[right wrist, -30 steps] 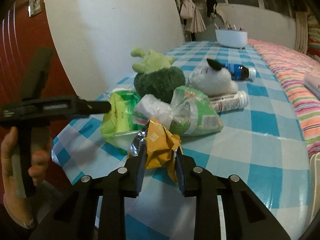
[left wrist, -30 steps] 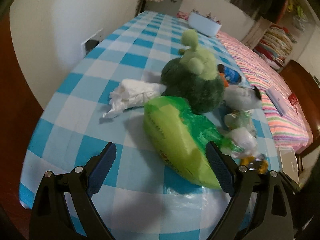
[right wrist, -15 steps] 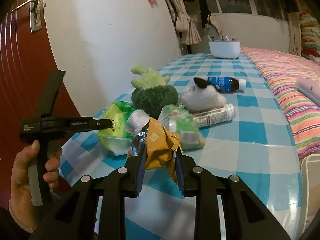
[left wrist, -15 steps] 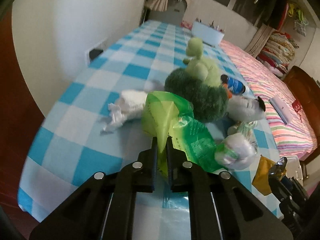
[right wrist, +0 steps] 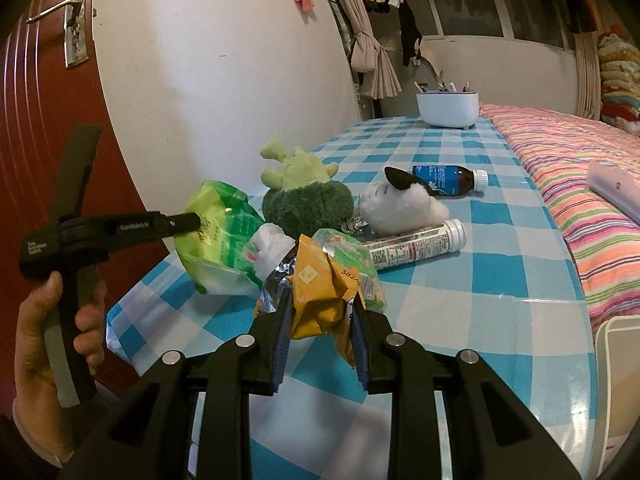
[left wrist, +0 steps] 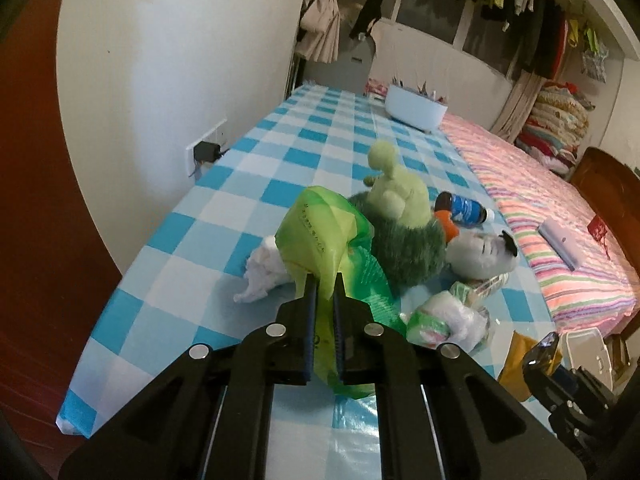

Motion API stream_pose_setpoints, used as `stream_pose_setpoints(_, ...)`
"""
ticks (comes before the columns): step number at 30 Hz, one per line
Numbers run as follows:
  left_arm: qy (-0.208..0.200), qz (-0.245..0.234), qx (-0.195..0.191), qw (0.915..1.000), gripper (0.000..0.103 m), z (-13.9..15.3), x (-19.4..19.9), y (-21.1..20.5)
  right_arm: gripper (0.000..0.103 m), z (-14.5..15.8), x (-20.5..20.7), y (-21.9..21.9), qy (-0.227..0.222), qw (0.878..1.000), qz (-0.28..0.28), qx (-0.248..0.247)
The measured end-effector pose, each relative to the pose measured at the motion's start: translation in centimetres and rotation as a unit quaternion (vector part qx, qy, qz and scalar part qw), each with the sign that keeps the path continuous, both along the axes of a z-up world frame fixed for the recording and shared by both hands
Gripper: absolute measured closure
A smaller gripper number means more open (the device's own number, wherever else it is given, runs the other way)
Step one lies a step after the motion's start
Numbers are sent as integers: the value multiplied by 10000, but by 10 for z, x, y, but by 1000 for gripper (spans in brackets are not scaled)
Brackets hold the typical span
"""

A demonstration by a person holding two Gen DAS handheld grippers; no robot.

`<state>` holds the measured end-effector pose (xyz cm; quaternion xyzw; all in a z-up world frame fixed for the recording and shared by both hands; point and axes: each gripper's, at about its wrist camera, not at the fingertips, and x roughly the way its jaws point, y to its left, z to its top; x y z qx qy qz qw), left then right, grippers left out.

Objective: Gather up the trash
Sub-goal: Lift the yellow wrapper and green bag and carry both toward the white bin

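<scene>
My left gripper [left wrist: 324, 286] is shut on a green plastic bag [left wrist: 320, 232] and lifts it above the blue checked table; the bag [right wrist: 218, 216] and that gripper [right wrist: 192, 222] also show in the right wrist view. My right gripper [right wrist: 320, 300] is shut on a crumpled yellow snack wrapper [right wrist: 320, 292], held above the table's near end; the wrapper [left wrist: 520, 360] shows at lower right in the left wrist view. A crumpled white tissue [left wrist: 264, 272] lies left of the bag. A clear bag of wrappers [left wrist: 452, 316] lies on the table.
A green plush toy [left wrist: 400, 220], a white plush [left wrist: 480, 252], a dark bottle [left wrist: 464, 208], a white tube [right wrist: 416, 244] and a white tub [right wrist: 448, 108] are on the table [left wrist: 280, 148]. A striped bed [right wrist: 580, 168] lies right. A wall runs along the left.
My left gripper closed on the green bag and raised it off the table. The right gripper kept hold of the yellow wrapper and lifted a little.
</scene>
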<state>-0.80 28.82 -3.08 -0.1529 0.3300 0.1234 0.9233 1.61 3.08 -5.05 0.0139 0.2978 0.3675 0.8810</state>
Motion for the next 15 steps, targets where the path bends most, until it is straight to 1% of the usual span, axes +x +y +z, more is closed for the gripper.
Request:
stream_pose_setpoints(7,-117,33,-46,9999,96,3,-3,3,77,0,1,-2,-36,10000,-18,5)
stream_pose_setpoints(12,-295,155,9,9994,96,12,-10,5,77,1,1,-3,-69,10000,-32,7)
stream_pose_setpoints(15,-382,143,4,9992,96,18,-12,3,77,1,1,-3,-84,10000,-42,0)
